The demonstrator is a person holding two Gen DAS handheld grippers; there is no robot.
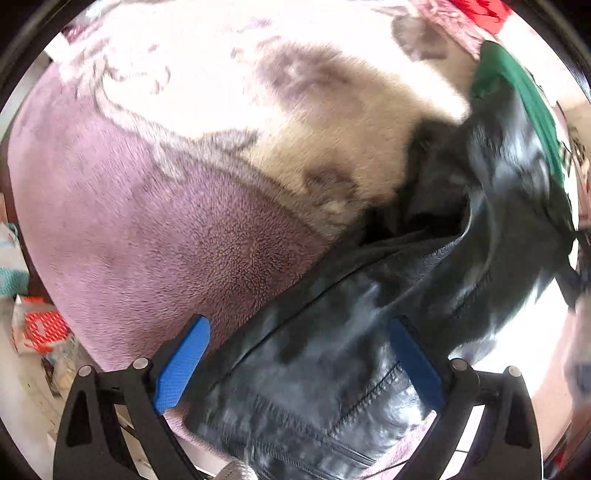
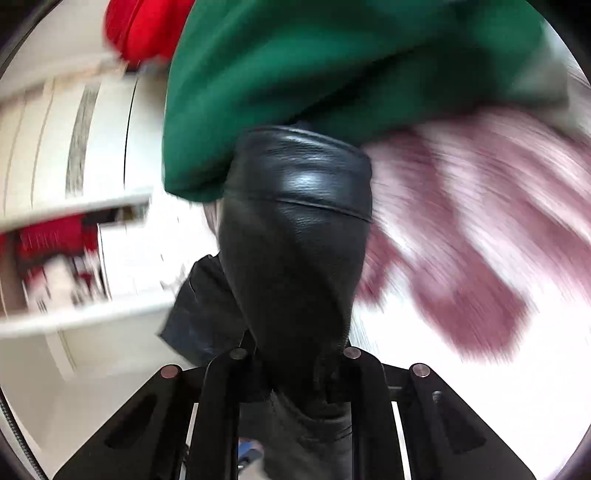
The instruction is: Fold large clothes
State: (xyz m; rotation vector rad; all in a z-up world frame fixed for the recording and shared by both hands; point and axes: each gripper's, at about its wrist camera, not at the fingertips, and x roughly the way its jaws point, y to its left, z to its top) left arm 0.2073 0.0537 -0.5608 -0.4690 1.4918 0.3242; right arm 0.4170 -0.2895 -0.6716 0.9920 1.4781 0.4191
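Note:
A black leather jacket (image 1: 332, 354) lies crumpled on a pink and cream fleece blanket (image 1: 147, 206). My left gripper (image 1: 299, 358) is open, its blue-padded fingers (image 1: 183, 363) spread over the jacket's lower part, holding nothing. In the right wrist view my right gripper (image 2: 295, 373) is shut on a sleeve of the black leather jacket (image 2: 295, 229), which stands up from the jaws with its cuff at the top. A green garment (image 2: 314, 74) hangs behind the sleeve; it also shows in the left wrist view (image 1: 517, 96) at the far right.
A red cloth (image 2: 144, 29) lies at the top left of the right wrist view, next to white shelves (image 2: 74, 206) holding red items. Packages and clutter (image 1: 40, 328) sit on the floor left of the bed. The right wrist view is motion-blurred.

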